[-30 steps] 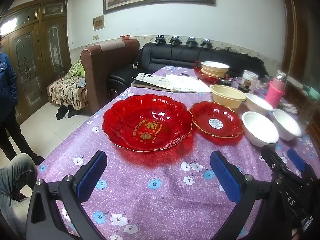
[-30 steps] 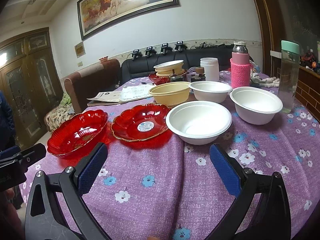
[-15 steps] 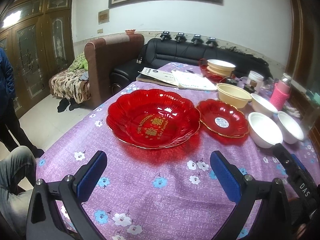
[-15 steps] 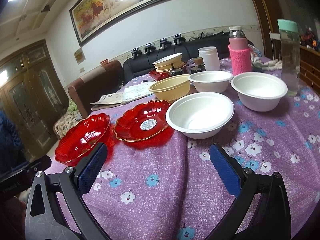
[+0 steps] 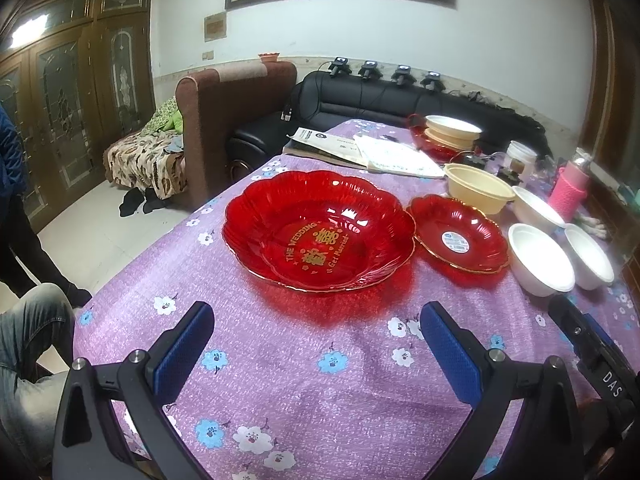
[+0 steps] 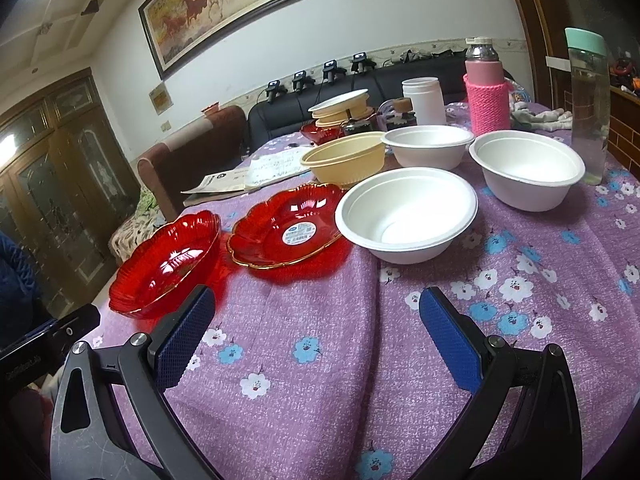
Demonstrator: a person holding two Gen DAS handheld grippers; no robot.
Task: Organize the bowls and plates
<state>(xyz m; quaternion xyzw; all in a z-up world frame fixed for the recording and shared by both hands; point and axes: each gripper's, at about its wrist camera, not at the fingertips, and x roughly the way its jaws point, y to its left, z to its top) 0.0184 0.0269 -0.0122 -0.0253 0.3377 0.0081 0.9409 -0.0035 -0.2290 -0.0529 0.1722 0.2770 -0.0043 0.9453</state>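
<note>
A purple flowered tablecloth [image 5: 304, 392] fills the lower half of both views. In the left wrist view a large red scalloped plate [image 5: 319, 229] with gold lettering sits at the centre of the frame, and a small red plate [image 5: 459, 238] with a round sticker lies just to its right, rims close together. In the right wrist view the same two plates appear at middle left, the large one [image 6: 168, 260] furthest left and the small one [image 6: 290, 230] beside it.

Right of the small plate sits the nearest white bowl [image 6: 406, 214], its rim just beside the plate's edge. A second white bowl [image 6: 526, 168] stands at the right of the frame, a third white bowl [image 6: 428, 146] behind them, and a cream bowl [image 6: 346, 162] to the left of that one. Further back, a stack of cream dishes [image 6: 340, 110] rests in the upper middle.

A clear bottle [image 6: 588, 104] with a mint cap stands at the far right, with a bottle in a pink knitted sleeve [image 6: 486, 94] to its left.

The left gripper [image 5: 316, 336] hovers above the cloth at the bottom of its frame, jaws spread wide and empty. The right gripper [image 6: 316, 320] does likewise, jaws wide apart and holding nothing.
</note>
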